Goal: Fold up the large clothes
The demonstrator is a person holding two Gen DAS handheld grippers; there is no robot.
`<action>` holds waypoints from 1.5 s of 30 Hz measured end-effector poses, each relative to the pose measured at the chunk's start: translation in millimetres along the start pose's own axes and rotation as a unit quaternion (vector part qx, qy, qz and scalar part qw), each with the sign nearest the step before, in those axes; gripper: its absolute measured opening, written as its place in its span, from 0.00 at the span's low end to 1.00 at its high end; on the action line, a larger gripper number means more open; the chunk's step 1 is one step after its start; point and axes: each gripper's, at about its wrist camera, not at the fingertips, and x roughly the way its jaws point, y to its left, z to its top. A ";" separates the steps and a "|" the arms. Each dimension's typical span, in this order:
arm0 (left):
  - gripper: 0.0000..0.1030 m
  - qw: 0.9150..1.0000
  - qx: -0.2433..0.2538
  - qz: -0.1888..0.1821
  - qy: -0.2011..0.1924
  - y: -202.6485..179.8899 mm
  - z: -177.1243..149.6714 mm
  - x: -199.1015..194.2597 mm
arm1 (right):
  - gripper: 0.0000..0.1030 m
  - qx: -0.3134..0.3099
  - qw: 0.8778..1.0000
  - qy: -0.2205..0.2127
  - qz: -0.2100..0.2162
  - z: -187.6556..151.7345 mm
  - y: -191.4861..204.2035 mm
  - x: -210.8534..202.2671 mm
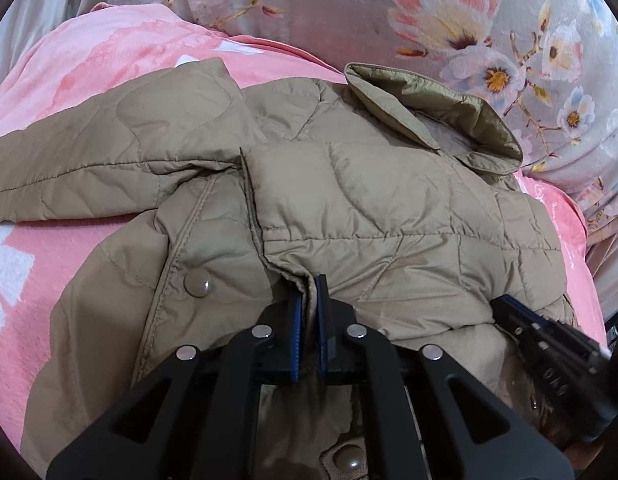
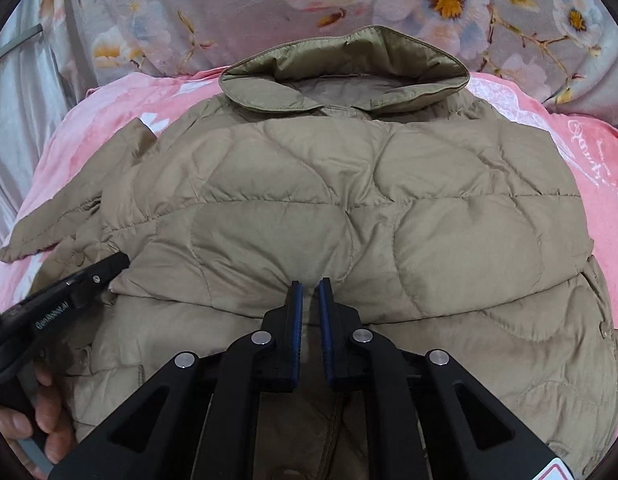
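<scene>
Pinching a fold of the jacket (image 1: 349,200) between its blue pads, my left gripper (image 1: 309,284) sits at lower centre of its view, jaws nearly together on the fabric edge. My right gripper (image 2: 311,286) hovers at lower centre of its own view, jaws a narrow slit apart with nothing clamped, tips just at the quilted cloth. The jacket lies spread across the middle of both views on a pink blanket (image 1: 89,64), collar (image 2: 345,68) toward the top, a snap (image 1: 197,283) at lower left. A floral quilt (image 1: 489,32) fills the upper frame. My left hand (image 2: 33,412) shows lower left.
</scene>
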 end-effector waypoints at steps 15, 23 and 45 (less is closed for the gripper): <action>0.72 0.976 -0.189 0.035 -0.103 154.0 15.0 -113.8 | 0.08 -0.019 0.999 -0.007 -0.025 0.3 10.3 4.3; 0.73 0.912 -0.370 0.140 -0.106 342.2 23.7 -144.9 | 0.08 -0.023 0.999 -0.009 -0.031 0.6 12.2 4.1; 0.02 0.984 -0.018 -0.062 -0.169 38.1 167.2 -204.4 | 0.51 0.080 0.993 -0.081 0.009 -36.3 -56.5 -110.3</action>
